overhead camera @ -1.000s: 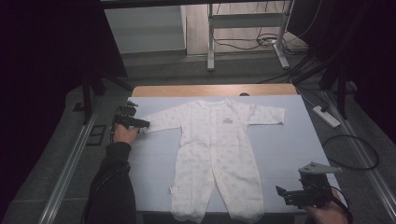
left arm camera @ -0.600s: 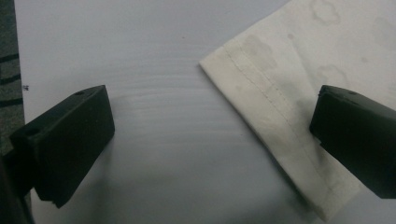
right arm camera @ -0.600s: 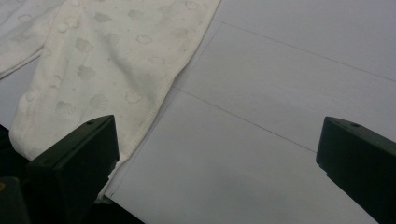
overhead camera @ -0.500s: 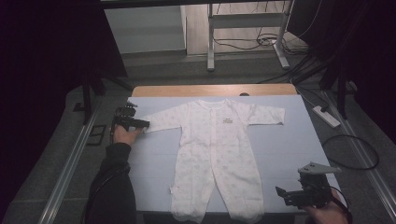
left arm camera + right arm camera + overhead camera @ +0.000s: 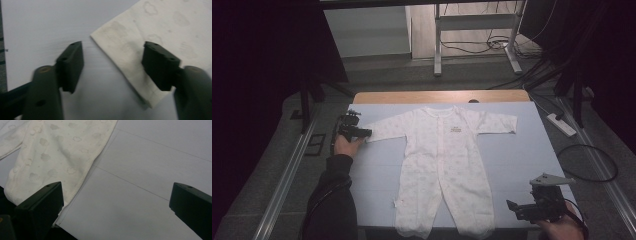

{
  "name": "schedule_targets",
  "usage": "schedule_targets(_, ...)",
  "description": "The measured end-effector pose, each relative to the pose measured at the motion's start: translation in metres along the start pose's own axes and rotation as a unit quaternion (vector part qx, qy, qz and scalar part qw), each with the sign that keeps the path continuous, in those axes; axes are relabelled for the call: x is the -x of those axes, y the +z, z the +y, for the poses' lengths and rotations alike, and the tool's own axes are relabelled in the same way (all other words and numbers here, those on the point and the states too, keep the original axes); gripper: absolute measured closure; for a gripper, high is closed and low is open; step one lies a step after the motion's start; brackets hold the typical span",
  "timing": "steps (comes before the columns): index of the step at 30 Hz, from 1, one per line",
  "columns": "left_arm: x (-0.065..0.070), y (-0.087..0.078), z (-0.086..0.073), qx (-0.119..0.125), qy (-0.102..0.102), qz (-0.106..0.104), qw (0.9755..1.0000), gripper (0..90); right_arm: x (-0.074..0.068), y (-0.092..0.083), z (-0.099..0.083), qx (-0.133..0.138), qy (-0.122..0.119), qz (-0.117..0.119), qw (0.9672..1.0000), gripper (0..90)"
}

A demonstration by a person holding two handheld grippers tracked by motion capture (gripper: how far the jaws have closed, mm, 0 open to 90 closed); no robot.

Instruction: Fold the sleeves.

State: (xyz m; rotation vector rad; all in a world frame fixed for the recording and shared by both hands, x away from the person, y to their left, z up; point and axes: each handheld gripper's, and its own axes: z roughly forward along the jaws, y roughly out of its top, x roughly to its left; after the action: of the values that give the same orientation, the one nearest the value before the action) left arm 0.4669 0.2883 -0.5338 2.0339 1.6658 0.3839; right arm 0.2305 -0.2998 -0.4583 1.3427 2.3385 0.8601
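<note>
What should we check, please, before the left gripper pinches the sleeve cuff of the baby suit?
1. Baby suit lies flat and spread on the table: ok.
2. Sleeve cuff sits between the jaws of the left gripper, which have just been closing: ok.
3. Pads already pressing the cuff: not ok, a gap shows on both sides.
4. Right gripper open and apart from the suit's leg: ok.
5. Cuff is a single layer: cannot tell.
</note>
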Motion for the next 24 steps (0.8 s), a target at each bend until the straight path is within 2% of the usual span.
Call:
schedule_targets(2, 0.003, -0.001, 0.0, 0.001, 0.001, -0.007, 1.0, 50.2, 0.0, 0.0, 0.0, -0.001, 0.0, 0.0, 1.0, 0.0)
schedule_targets(5, 0.004, -0.002, 0.0, 0.004, -0.009, -0.02, 0.9997, 63.9, 0.0, 0.0, 0.0, -0.001, 0.0, -0.001, 1.0, 0.0)
schedule_targets(8, 0.006, 0.0, -0.001, 0.007, -0.02, -0.053, 0.9984, 84.6, 0.0, 0.0, 0.0, -0.001, 0.001, -0.001, 1.0, 0.0)
schedule_targets(17, 0.003, -0.001, 0.001, 0.004, -0.033, -0.06, 0.9977, 86.8, 0.0, 0.0, 0.0, 0.0, 0.0, -0.002, 1.0, 0.2)
schedule_targets(19, 0.003, -0.003, 0.002, 0.007, -0.03, -0.061, 0.9977, 86.9, 0.0, -0.001, -0.001, 0.001, 0.0, -0.002, 1.0, 0.2)
schedule_targets(24, 0.003, -0.011, 0.005, 0.025, -0.032, -0.079, 0.9961, 86.9, 0.0, -0.001, -0.001, 0.002, 0.001, -0.002, 1.0, 0.2)
